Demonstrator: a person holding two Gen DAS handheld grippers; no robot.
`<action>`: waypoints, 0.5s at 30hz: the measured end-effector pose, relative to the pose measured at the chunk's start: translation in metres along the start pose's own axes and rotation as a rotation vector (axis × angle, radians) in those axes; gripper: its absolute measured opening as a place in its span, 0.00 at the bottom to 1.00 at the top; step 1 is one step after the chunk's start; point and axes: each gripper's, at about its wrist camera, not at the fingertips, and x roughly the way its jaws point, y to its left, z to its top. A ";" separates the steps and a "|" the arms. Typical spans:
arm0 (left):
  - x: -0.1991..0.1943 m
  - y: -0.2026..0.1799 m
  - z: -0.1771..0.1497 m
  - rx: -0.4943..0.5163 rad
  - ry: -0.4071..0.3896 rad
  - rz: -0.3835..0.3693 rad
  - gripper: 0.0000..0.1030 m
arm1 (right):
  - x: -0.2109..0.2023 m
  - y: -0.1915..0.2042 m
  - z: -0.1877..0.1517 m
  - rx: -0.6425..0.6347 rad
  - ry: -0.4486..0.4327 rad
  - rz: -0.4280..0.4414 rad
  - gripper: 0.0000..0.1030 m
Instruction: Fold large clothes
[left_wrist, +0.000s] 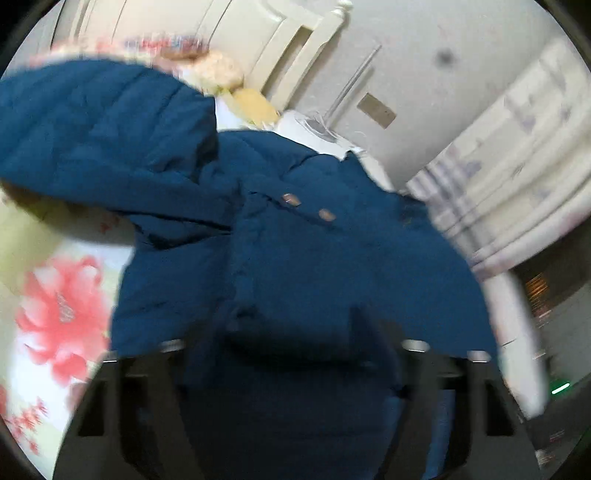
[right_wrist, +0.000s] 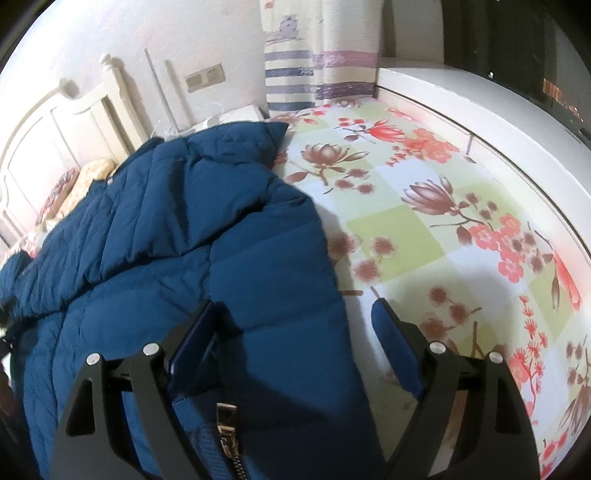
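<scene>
- Jacket (right_wrist: 177, 236): dark blue, quilted and puffy, stitched in padded bands. It lies crumpled on the bed, covering its left part in the right wrist view.
- Zipper (right_wrist: 227, 424): metal pull with dark teeth, at the near hem of the jacket.
- Snap buttons (left_wrist: 290, 200): two small coppery discs on the front placket.
- Bed sheet (right_wrist: 424, 206): smooth cloth, pale green and white squares printed with red and brown flowers.
- Headboard (right_wrist: 55, 122): cream panelled wood.
- Right gripper (right_wrist: 295, 314): black fingers with blue pads, jaws wide apart, straddling the jacket edge without pressing it.
- Left gripper (left_wrist: 291, 354): blurred; jaws partly apart, jacket fabric between them, grip unclear.
</scene>
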 end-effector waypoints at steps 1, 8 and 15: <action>-0.002 0.008 -0.003 -0.029 -0.015 -0.012 0.37 | -0.003 -0.003 0.000 0.017 -0.012 0.001 0.82; -0.007 0.043 -0.006 -0.171 -0.031 -0.124 0.25 | -0.005 0.012 0.025 -0.060 -0.037 -0.040 0.74; -0.008 0.045 -0.008 -0.185 -0.030 -0.144 0.26 | 0.045 0.062 0.057 -0.313 0.058 -0.207 0.74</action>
